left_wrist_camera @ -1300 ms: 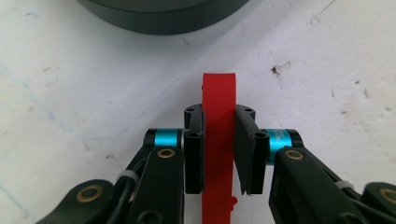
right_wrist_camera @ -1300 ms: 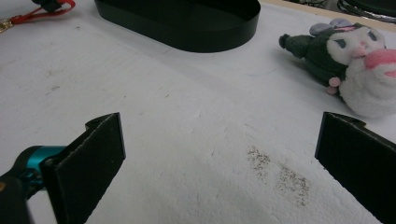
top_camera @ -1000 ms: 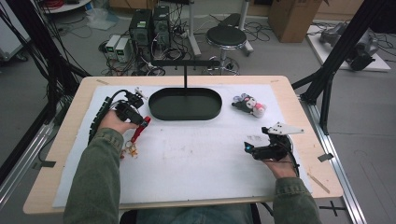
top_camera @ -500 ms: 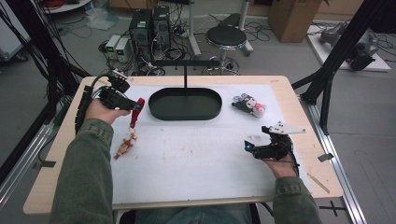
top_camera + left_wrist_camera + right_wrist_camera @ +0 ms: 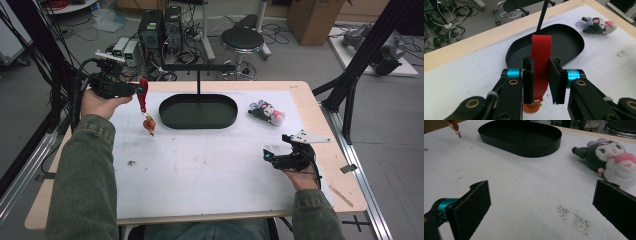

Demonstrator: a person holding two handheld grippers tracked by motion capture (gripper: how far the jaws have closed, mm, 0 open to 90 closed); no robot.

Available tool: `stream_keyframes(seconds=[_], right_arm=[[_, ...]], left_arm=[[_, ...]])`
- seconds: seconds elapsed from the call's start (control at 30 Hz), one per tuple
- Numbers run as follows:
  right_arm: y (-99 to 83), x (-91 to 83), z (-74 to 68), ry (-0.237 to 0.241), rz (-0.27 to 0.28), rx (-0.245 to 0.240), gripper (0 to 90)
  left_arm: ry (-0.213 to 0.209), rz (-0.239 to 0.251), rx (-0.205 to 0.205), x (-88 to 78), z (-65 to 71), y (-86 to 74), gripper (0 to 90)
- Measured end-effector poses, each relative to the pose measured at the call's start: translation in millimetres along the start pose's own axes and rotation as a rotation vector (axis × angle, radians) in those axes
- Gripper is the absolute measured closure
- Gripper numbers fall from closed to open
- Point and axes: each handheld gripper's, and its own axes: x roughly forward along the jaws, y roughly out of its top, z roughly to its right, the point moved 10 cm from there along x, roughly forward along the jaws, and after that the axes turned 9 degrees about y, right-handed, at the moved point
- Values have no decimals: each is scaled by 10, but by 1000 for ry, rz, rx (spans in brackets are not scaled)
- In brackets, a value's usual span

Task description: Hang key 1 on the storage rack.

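Small orange figure (image 5: 532, 108) under the red strap (image 5: 541, 63), mostly hidden behind the left tongs (image 5: 543, 82).

The left claw (image 5: 134, 90), raised at ten o'clock, clamps a red strap (image 5: 540, 65) between near-closed jaws, its forearm stretched forward. At four o'clock, the right claw (image 5: 268, 156) rests low with jaws spread wide, pointing toward nine o'clock.

A white sheet (image 5: 210, 165) is laid on the wood surface (image 5: 320, 107). On it are set a black oval tray (image 5: 198, 111) w/ a post & a plush toy (image 5: 267, 112).
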Motion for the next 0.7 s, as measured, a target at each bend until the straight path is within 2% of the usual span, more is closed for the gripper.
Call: stream_keyframes(seconds=[0.07, 0.2, 0.3, 0.33, 0.47, 0.53, 0.7], right_arm=[[4, -13, -11, 3, 3, -3, 7], [4, -19, -11, 3, 4, -6, 7], [3, -19, -8, 3, 3, -3, 7], [8, -15, -7, 5, 6, -10, 7], [2, 13, 17, 6, 1, -6, 7], [-6, 25, 14, 4, -7, -6, 7], [-29, 39, 23, -6, -25, -14, 7]], left_arm=[[-1, 14, -10, -12, 9, 47, 752], [1, 30, 7, -27, 40, 145, 752], [2, 45, 4, -9, 29, 245, 752], [-7, 43, 0, 6, 28, 274, 752], [11, 39, 19, 118, -4, 404, 752], [0, 46, 18, 166, 4, 453, 752], [9, 45, 21, 274, -35, 565, 752]])
